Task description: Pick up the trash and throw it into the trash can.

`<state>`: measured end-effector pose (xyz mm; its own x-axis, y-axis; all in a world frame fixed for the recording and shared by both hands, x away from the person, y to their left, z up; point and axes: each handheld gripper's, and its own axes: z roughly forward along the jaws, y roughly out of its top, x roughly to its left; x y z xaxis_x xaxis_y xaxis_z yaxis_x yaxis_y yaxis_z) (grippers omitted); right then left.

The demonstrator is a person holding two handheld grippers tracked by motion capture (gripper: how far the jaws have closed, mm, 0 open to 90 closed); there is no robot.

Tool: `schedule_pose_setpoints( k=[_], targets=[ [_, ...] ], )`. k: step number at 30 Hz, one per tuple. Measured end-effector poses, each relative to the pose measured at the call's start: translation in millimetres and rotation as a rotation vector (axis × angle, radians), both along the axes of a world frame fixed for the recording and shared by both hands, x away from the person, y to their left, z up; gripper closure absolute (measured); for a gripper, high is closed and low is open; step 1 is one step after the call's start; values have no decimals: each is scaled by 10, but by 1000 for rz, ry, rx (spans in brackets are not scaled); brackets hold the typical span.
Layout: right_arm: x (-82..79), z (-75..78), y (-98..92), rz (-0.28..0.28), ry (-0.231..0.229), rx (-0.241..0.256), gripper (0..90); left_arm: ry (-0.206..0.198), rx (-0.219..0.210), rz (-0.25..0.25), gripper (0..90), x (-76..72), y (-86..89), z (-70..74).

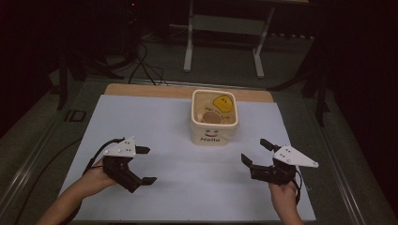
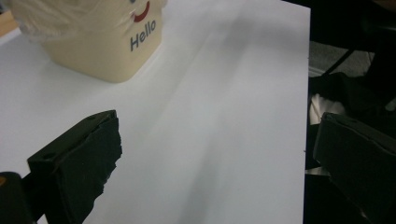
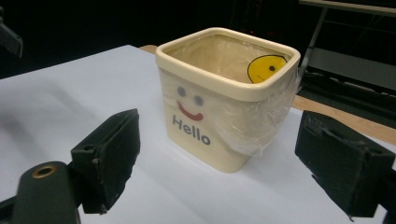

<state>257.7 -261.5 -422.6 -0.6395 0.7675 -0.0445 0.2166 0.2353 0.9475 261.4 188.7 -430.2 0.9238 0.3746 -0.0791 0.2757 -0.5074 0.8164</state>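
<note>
A cream square bin [image 1: 213, 123] with a smiley face and the word "Hello" stands on the white table sheet [image 1: 187, 173], lined with a clear plastic bag. A brown round thing [image 1: 211, 117] lies inside it. In the right gripper view the bin [image 3: 219, 112] stands ahead of the jaws. My left gripper [image 1: 146, 165] is open at the front left, well short of the bin [image 2: 98, 42]. My right gripper [image 1: 256, 151] is open at the front right, with nothing between its jaws.
The sheet's right edge [image 2: 306, 93] drops to dark floor. Behind the table stand a white metal frame [image 1: 225, 37] and black cables [image 1: 141, 65]. A wooden strip [image 1: 141, 89] shows along the table's far edge.
</note>
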Motion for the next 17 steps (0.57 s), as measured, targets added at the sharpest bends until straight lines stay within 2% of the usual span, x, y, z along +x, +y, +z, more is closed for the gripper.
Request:
schedule_pose_setpoints(
  k=[2, 3, 5, 13, 17],
  targets=[
    [2, -4, 1, 0, -1, -2, 140, 14, -9, 2, 17, -4, 9, -46],
    [4, -12, 1, 1, 0, -5, 140, 18, 6, -9, 17, -19, 6, -95],
    [4, -15, 2, 1, 2, -7, 140, 18, 10, -4, 17, -23, 8, -129],
    [10, -60, 18, 8, 14, -20, 140, 48, 0, 8, 17, -7, 33, -290],
    [11, -78, 28, 13, 17, -25, 140, 47, 9, 15, 17, -7, 28, -333]
  ],
)
